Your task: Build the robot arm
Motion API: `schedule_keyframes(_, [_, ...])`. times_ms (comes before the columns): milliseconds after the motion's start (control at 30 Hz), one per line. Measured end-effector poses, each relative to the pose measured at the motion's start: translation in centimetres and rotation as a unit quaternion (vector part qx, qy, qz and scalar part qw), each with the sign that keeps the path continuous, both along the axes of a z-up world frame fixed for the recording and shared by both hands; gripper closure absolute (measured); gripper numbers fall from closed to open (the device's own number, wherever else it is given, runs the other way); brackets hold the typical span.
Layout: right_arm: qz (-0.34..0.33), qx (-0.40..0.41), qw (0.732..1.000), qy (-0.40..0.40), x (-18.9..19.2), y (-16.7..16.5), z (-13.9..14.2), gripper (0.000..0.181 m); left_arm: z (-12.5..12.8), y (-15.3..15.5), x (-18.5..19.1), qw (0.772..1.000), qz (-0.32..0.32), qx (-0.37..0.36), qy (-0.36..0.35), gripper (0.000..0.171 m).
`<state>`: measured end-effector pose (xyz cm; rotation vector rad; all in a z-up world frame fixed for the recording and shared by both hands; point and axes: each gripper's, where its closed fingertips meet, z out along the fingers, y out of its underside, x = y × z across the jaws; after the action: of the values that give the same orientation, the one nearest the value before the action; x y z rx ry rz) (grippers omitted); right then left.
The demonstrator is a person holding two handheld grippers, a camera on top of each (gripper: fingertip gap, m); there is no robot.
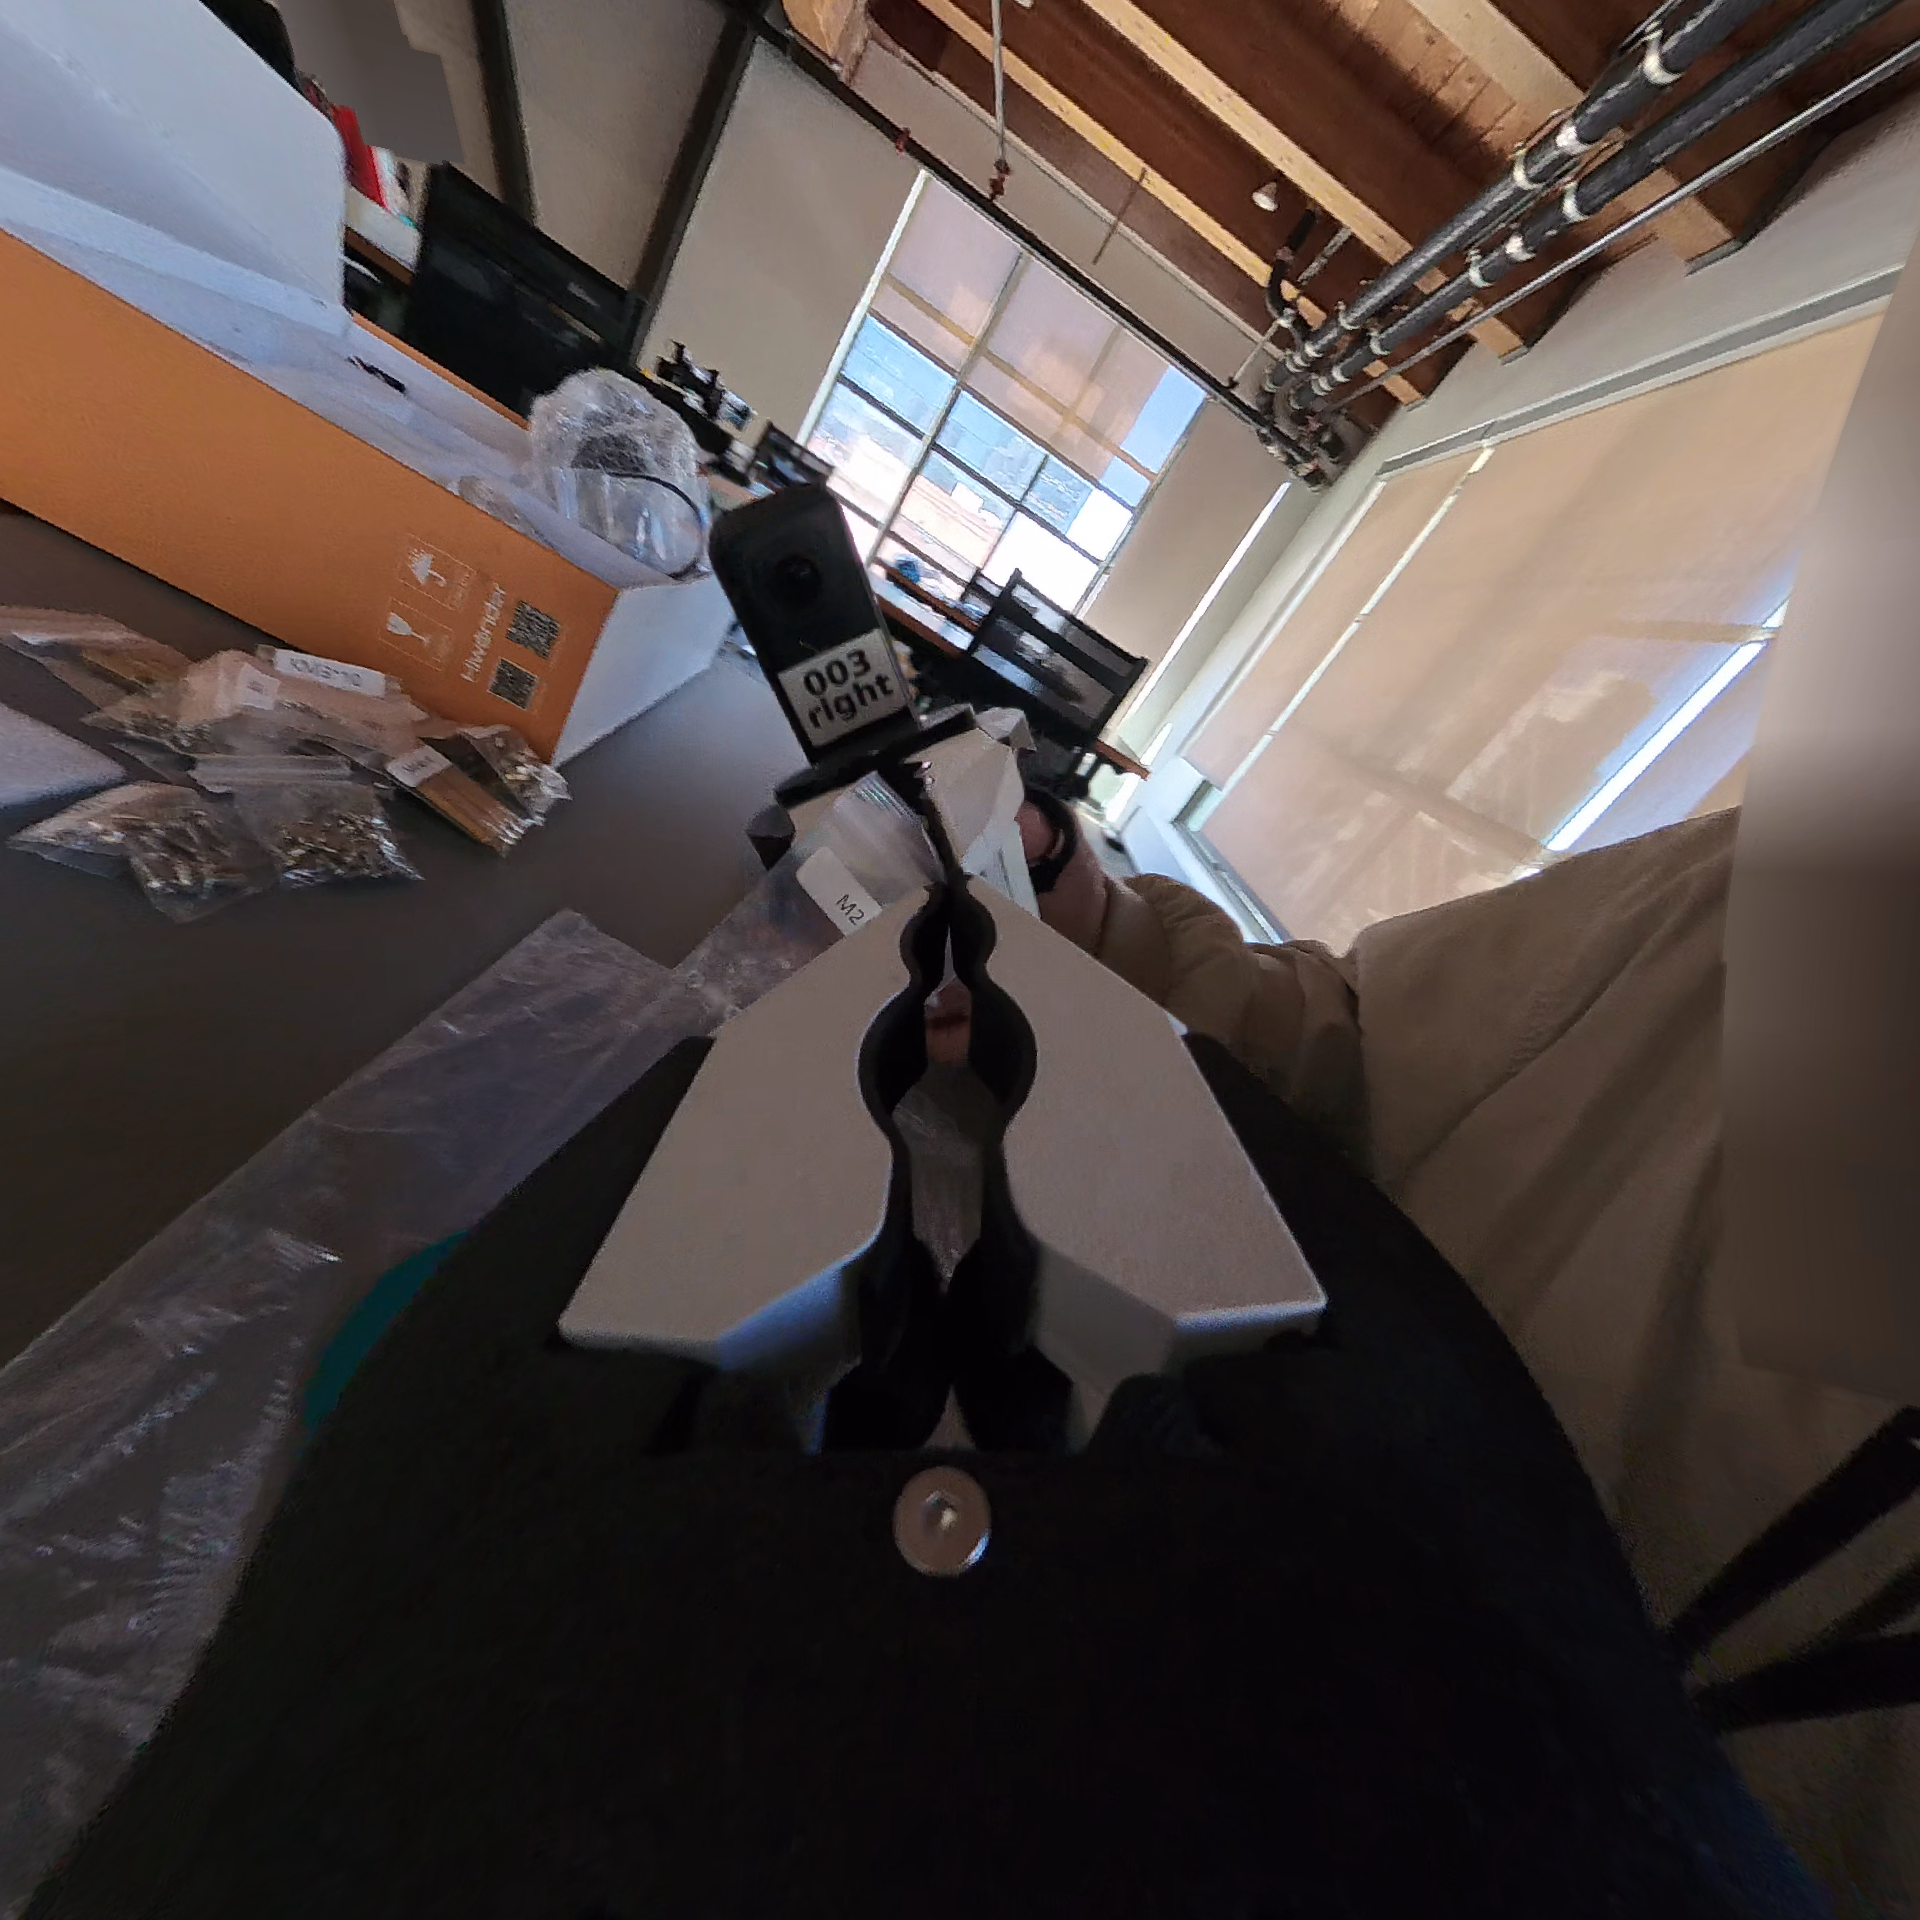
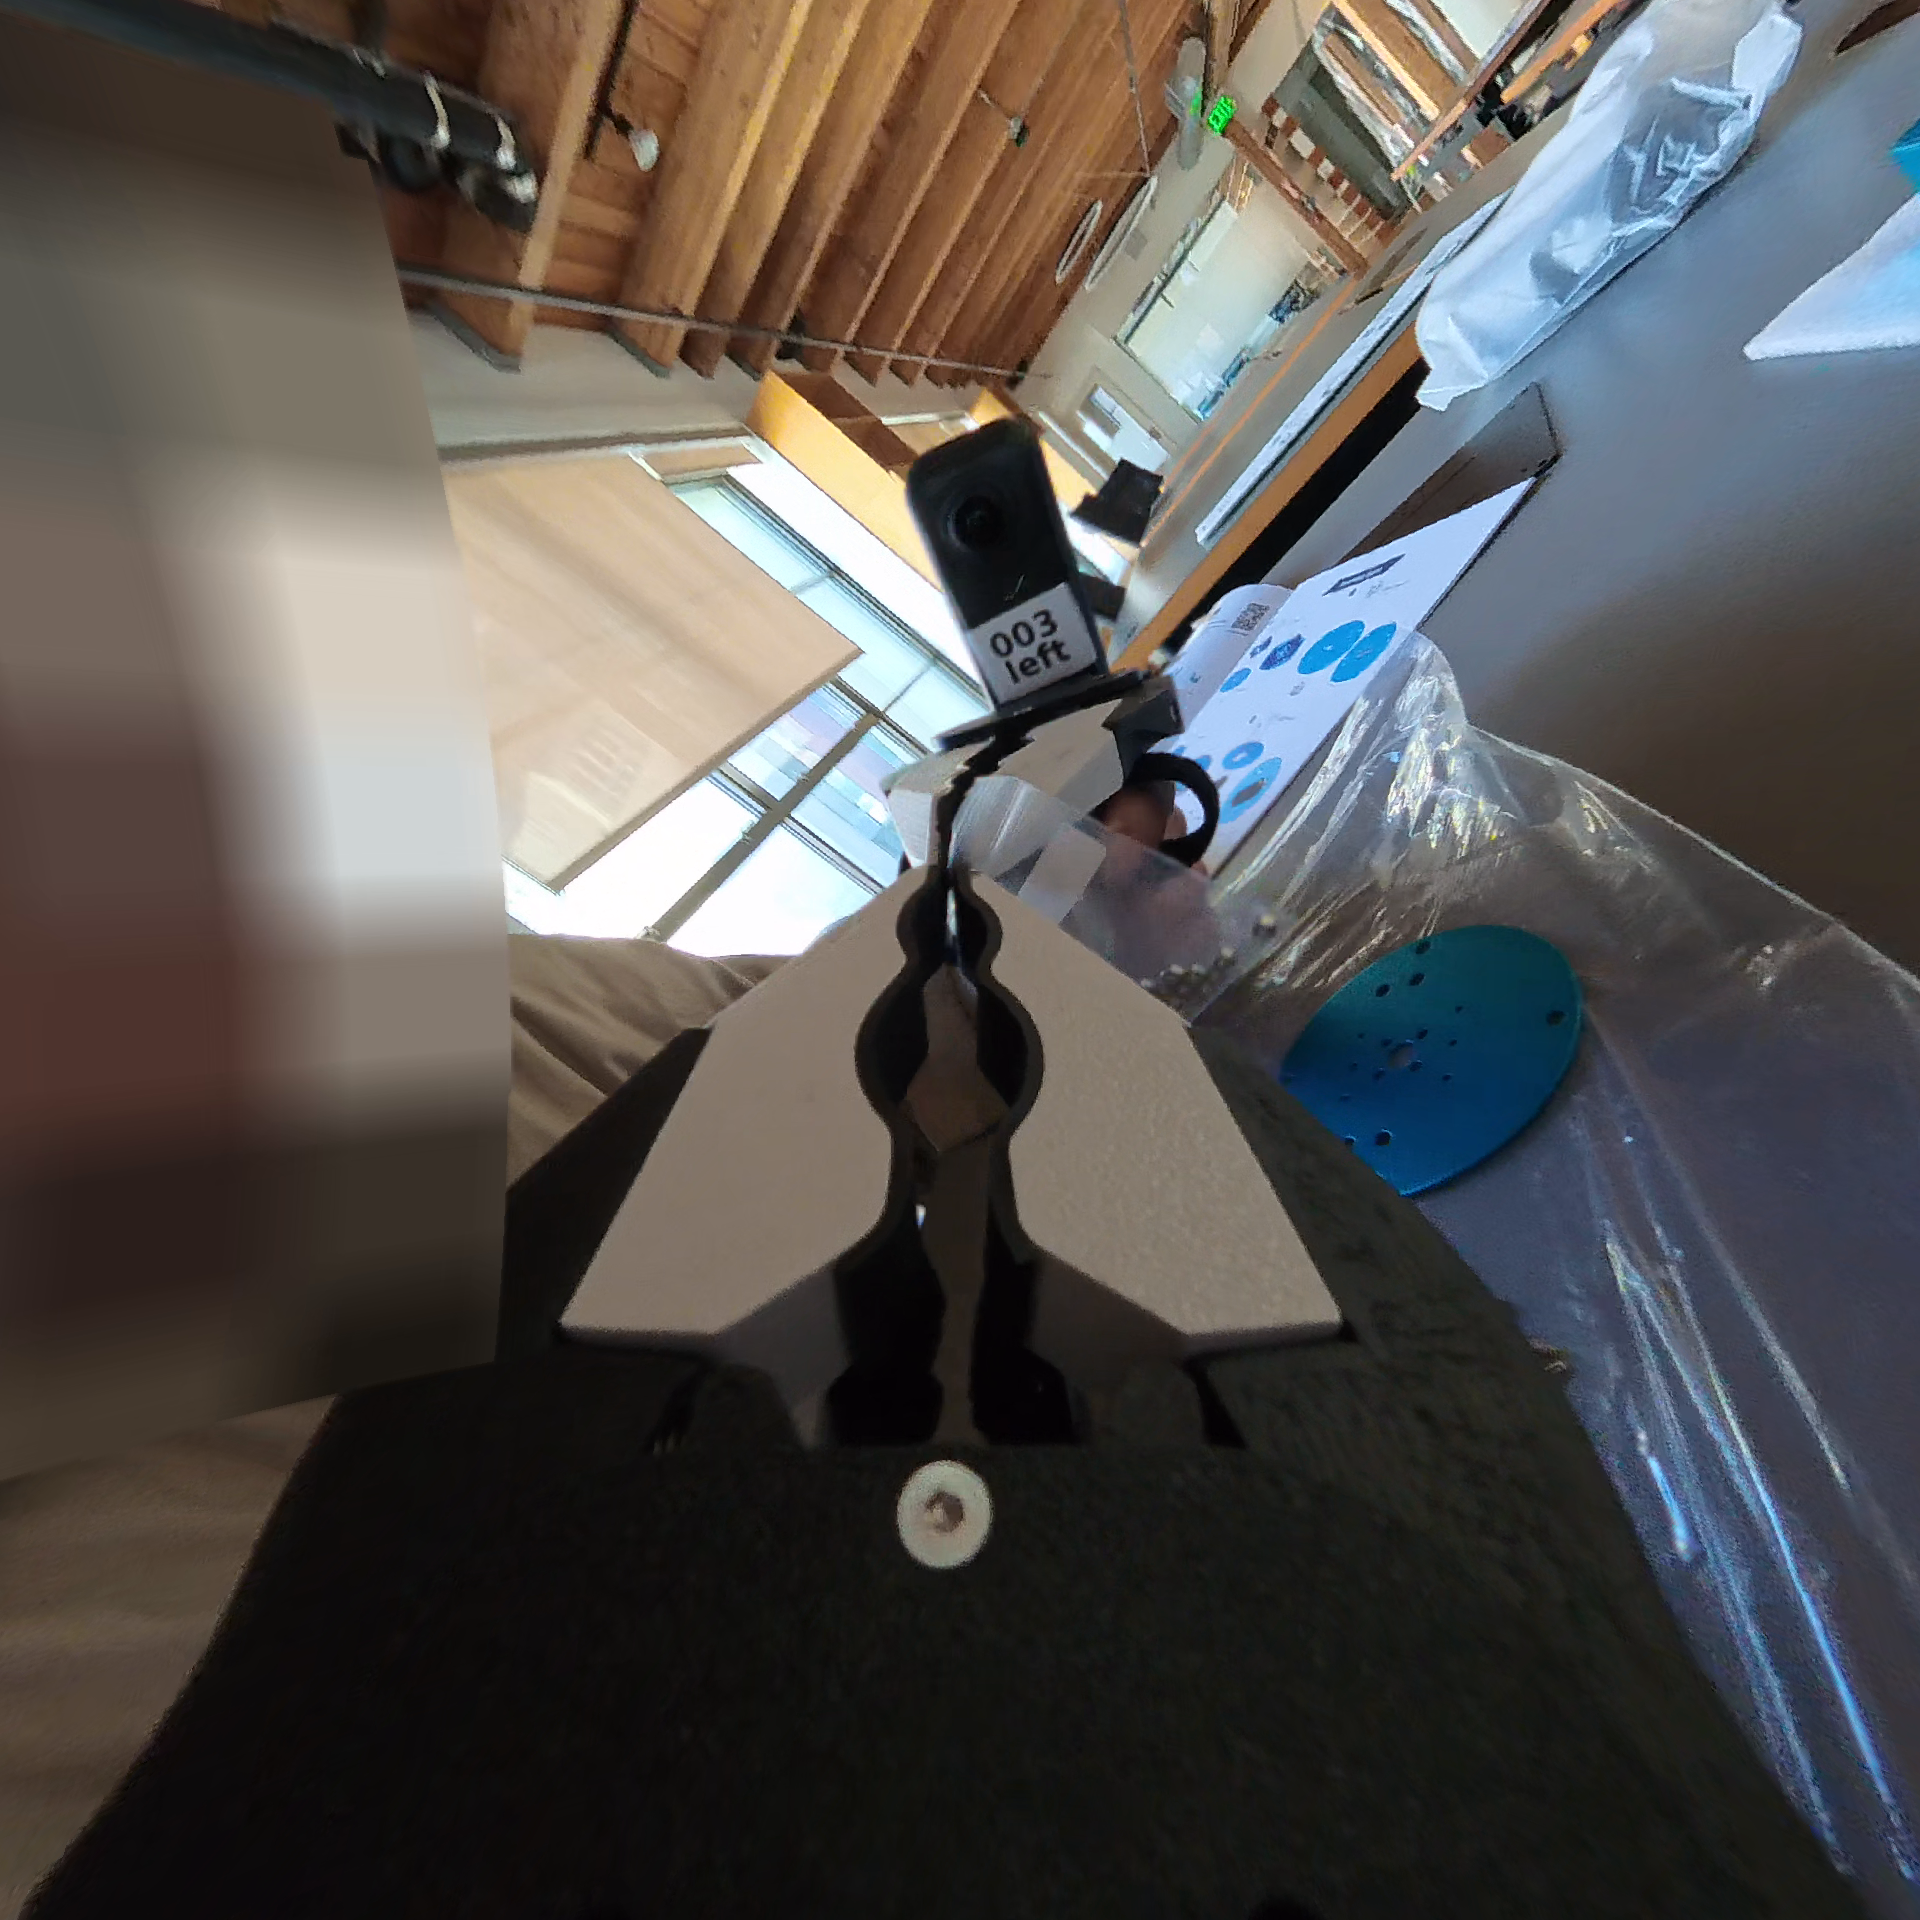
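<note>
My left gripper (image 1: 948,902) and my right gripper (image 2: 951,885) face each other tip to tip, raised above a dark table (image 1: 208,1018). Both are shut on the same small clear plastic bag (image 1: 831,883) with a white label. It hangs to the right in the right wrist view (image 2: 1039,862), with small screws (image 2: 1195,975) low inside it. The right gripper (image 1: 932,823) with its black camera shows in the left wrist view. The left gripper (image 2: 961,802) shows in the right wrist view. A hand in a beige sleeve (image 1: 1226,977) holds the right one.
A large clear plastic bag (image 2: 1621,1091) lies on the table with a blue round drilled plate (image 2: 1434,1049) in it. A pile of small hardware bags (image 1: 270,790) and an orange-and-white box (image 1: 260,468) sit to the left. A white sheet with blue circles (image 2: 1320,655) lies beyond. Left and right tips are no more than a few centimetres apart.
</note>
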<state>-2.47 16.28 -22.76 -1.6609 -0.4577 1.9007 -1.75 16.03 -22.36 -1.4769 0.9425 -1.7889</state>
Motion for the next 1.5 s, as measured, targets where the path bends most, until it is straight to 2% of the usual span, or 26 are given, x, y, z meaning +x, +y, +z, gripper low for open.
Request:
schedule_keyframes(267, [-0.005, -0.06, 0.996, 0.071, 0.2, 0.8, 0.1, 0.181, -0.2, 0.3, 0.3, 0.994, 0.061, 0.085, 0.021, 0.171])
schedule_keyframes(433, [-0.007, -0.061, 0.996, 0.061, 0.4, 0.8, -0.4, 0.181, -0.6, 0.3, 0.5, 0.992, 0.069, 0.103, 0.037, 0.171])
schedule_keyframes(600, [-0.036, -0.016, 0.999, 0.028, 0.4, 0.9, -0.2, 0.181, -0.4, 0.5, 0.4, 0.996, 0.057, 0.065, 0.022, 0.171])
schedule_keyframes(1033, [-0.045, -0.015, 0.999, 0.009, 0.7, 1.3, -0.8, 0.181, -0.3, 1.1, 0.1, 0.999, 0.046, 0.002, 0.0, 0.171])
schedule_keyframes(1300, [-0.049, -0.015, 0.999, -0.006, 0.8, 1.4, -1.1, 0.181, -0.4, 1.5, 0.0, 0.999, 0.051, -0.004, 0.003, 0.171])
schedule_keyframes(1500, [-0.073, -0.008, 0.996, -0.054, 1.1, 1.8, -2.0, 0.181, -1.3, 2.0, 0.0, 0.998, 0.061, -0.002, 0.03, 0.171])
